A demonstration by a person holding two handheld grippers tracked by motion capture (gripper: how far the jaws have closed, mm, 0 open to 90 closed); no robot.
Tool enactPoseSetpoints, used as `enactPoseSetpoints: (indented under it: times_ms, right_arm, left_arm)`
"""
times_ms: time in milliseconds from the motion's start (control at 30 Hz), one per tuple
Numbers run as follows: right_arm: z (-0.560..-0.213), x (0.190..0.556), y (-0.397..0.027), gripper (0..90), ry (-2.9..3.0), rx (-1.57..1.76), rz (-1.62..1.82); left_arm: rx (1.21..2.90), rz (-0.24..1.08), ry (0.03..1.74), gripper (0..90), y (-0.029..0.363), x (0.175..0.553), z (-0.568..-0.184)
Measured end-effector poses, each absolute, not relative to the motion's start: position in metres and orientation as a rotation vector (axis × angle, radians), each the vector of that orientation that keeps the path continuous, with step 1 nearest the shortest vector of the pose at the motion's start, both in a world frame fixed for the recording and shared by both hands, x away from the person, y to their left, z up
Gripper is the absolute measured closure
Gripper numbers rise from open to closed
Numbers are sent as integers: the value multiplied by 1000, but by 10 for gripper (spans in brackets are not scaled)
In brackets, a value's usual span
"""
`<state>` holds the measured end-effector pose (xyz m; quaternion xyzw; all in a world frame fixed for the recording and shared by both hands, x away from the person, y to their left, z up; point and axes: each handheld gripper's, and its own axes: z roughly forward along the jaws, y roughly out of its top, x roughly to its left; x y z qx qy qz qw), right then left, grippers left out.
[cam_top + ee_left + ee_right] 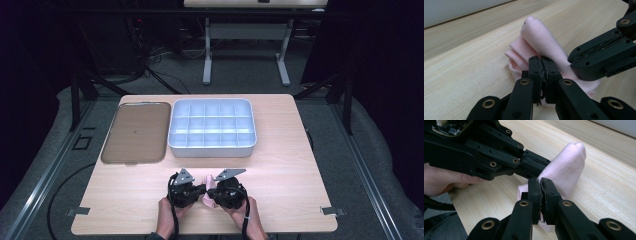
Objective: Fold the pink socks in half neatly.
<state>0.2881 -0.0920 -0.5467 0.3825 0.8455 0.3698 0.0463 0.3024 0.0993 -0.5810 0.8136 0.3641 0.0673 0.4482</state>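
A soft pink cloth (206,183) lies bunched on the wooden table near its front edge, between my two grippers. In the left gripper view the cloth (541,40) rises in a rolled fold, and my left gripper (542,60) is shut, pinching its near edge. The right gripper (571,58) comes in from the right and bites the same cloth. In the right gripper view my right gripper (541,181) is shut on the cloth (566,167), with the left gripper (547,161) clamped on it from the upper left. From above, the left gripper (202,189) and right gripper (212,192) meet tip to tip.
A grey tray (212,149) divided into several compartments stands behind the grippers at mid-table. A flat brown tray (135,132) lies to its left. A hand (444,180) holds the left gripper. Bare wood stretches to both sides.
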Motion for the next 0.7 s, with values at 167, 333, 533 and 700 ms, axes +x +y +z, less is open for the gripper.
enactPoseSetpoints:
  times_ms: [167,333,533,700]
  right_arm:
    - [-551,288,-88,867,2605,1144,1093]
    - [-556,288,-81,866,2623,1108,1050]
    - [-559,288,-81,865,2618,1101,1054]
    - [-559,288,-81,865,2620,1105,1046]
  left_arm:
    - [1974,152,935,841,107,303,-581]
    - [1948,183,949,839,116,302,-575]
    - [1937,225,914,833,117,301,-558]
    - [1988,207,835,830,101,307,-546]
